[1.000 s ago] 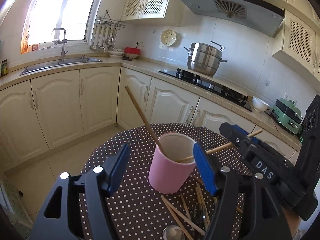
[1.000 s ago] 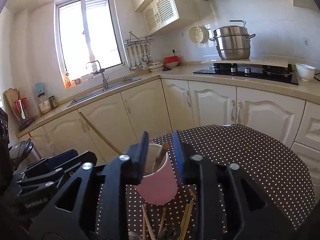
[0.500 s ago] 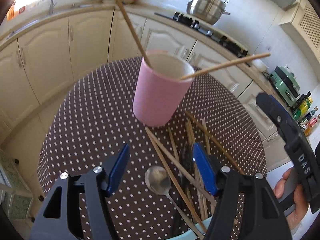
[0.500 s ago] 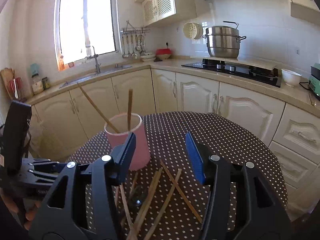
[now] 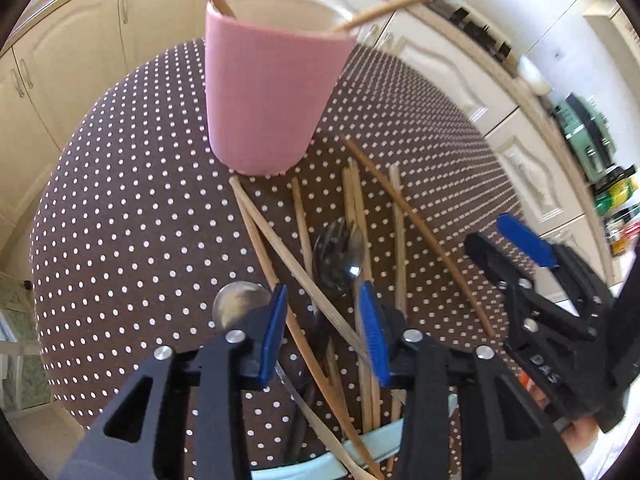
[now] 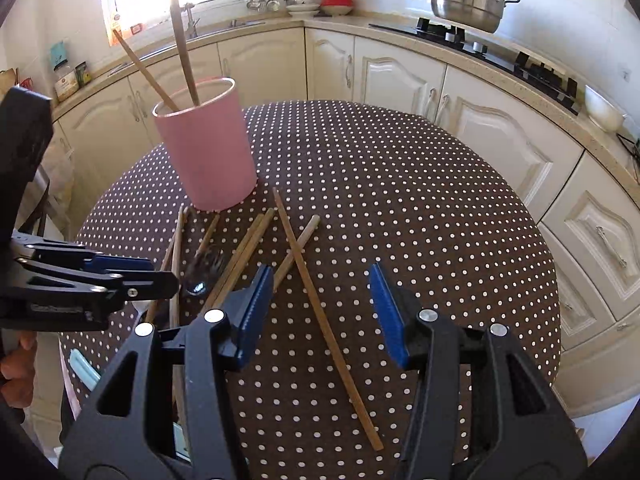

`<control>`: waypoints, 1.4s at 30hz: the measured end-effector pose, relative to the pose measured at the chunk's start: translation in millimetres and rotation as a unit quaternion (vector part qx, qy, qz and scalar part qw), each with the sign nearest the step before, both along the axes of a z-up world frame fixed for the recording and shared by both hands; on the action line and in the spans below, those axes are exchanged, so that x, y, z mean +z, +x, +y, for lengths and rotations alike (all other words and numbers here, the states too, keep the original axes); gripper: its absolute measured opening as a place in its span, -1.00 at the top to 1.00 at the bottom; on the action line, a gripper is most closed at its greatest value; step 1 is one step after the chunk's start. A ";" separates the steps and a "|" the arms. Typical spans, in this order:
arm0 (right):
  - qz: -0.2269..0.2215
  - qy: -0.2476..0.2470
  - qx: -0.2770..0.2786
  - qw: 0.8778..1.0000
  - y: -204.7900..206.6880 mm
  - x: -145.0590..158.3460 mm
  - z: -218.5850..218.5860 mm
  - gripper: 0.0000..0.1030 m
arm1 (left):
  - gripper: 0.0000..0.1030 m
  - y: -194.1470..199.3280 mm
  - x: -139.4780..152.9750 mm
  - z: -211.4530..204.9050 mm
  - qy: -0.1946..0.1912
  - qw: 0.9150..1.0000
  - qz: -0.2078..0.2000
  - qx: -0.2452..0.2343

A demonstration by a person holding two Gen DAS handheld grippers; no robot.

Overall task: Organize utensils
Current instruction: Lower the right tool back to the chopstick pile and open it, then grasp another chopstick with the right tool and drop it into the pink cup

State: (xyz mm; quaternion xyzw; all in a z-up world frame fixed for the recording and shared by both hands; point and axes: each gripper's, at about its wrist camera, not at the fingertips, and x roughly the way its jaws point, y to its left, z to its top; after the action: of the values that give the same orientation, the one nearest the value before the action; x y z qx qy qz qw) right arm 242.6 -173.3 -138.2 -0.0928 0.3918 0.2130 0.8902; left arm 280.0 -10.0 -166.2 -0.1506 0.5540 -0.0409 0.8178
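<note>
A pink cup [image 5: 272, 100] [image 6: 208, 148] stands on the dotted table with two chopsticks leaning in it. In front of it lie several loose wooden chopsticks [image 5: 396, 220] [image 6: 320, 300] and a metal spoon [image 5: 340, 256]. My left gripper [image 5: 322, 332] points steeply down over this pile. Its jaws are closing, with a slanting chopstick [image 5: 316, 292] and a spoon handle between them, and the pads do not press on anything. My right gripper [image 6: 322, 312] hangs open above one long chopstick that runs between its fingers untouched.
A second spoon bowl [image 5: 240, 304] lies just left of my left fingers. A pale blue tray rim [image 5: 360, 444] shows at the table's near edge. The brown dotted tablecloth [image 6: 420, 200] stretches right of the pile. Kitchen cabinets ring the table.
Both grippers have tipped down and sunk from the cup's level to the chopstick pile. The left jaws have narrowed. The right gripper has drawn back from the cup.
</note>
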 end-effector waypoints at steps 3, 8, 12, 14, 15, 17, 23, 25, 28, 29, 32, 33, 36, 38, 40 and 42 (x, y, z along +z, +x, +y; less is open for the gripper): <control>0.009 -0.006 0.006 1.000 2.0 -2.6 -1.4 0.03 | 0.51 8.5 -6.2 -6.6 0.011 1.000 0.010 0.004; 0.030 -0.025 0.016 0.999 11.8 -10.7 -3.0 0.03 | 0.57 31.7 -17.0 -25.4 0.030 0.999 0.028 0.002; 0.046 -0.035 0.026 0.998 18.4 -16.5 -1.8 0.28 | 0.71 38.8 -15.2 -27.9 0.035 0.999 0.023 0.006; 0.058 -0.042 0.033 0.997 22.5 -20.1 -0.4 0.30 | 0.72 40.1 -14.6 -27.5 0.036 0.999 0.021 0.005; 0.065 -0.047 0.038 0.996 24.7 -22.3 2.0 0.30 | 0.73 39.9 -14.7 -27.4 0.033 0.999 0.020 0.005; 0.078 -0.054 0.047 0.994 29.2 -27.7 6.4 0.30 | 0.76 38.7 -15.6 -27.5 0.026 1.000 0.016 0.005; 0.105 -0.066 0.070 0.990 42.6 -39.0 23.9 0.30 | 0.80 33.2 -14.1 -21.3 0.014 1.000 0.011 0.003; 0.111 -0.074 0.077 0.988 47.3 -42.0 32.4 0.30 | 0.80 32.3 -13.5 -19.5 0.009 1.000 0.011 0.000; 0.118 -0.087 0.083 0.986 53.0 -46.5 43.9 0.61 | 0.80 24.9 -11.0 -9.3 0.004 1.000 0.006 -0.001; 0.119 -0.088 0.084 0.985 53.9 -47.3 46.8 0.78 | 0.80 22.4 -9.9 -6.6 0.004 1.000 0.004 -0.002; 0.118 -0.092 0.080 0.985 56.2 -46.7 50.0 0.88 | 0.80 10.3 -4.0 5.9 -0.001 1.000 -0.005 -0.005; 0.118 -0.091 0.078 0.986 55.8 -46.2 49.3 0.89 | 0.80 7.1 -2.2 7.9 -0.001 1.000 -0.009 -0.005; 0.111 -0.088 0.070 0.987 48.7 -43.1 45.8 0.89 | 0.82 -1.3 7.8 14.8 -0.003 1.000 -0.027 -0.008; 0.103 -0.081 0.064 0.989 42.6 -39.2 41.5 0.89 | 0.83 -6.8 17.2 17.8 -0.007 0.999 -0.046 -0.011; 0.091 -0.063 0.058 0.992 36.0 -30.5 34.1 0.89 | 0.83 -14.2 29.0 20.2 -0.006 0.997 -0.075 -0.013; 0.072 -0.039 0.050 0.995 27.7 -19.2 28.0 0.89 | 0.84 -23.7 42.9 23.0 -0.009 0.994 -0.109 -0.018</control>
State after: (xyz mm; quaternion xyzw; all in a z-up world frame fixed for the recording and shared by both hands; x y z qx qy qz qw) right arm 270.3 -145.4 -157.4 -0.1317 0.4578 0.2482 0.8435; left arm 256.3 13.0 -123.3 -0.1421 0.4640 -0.0769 0.8710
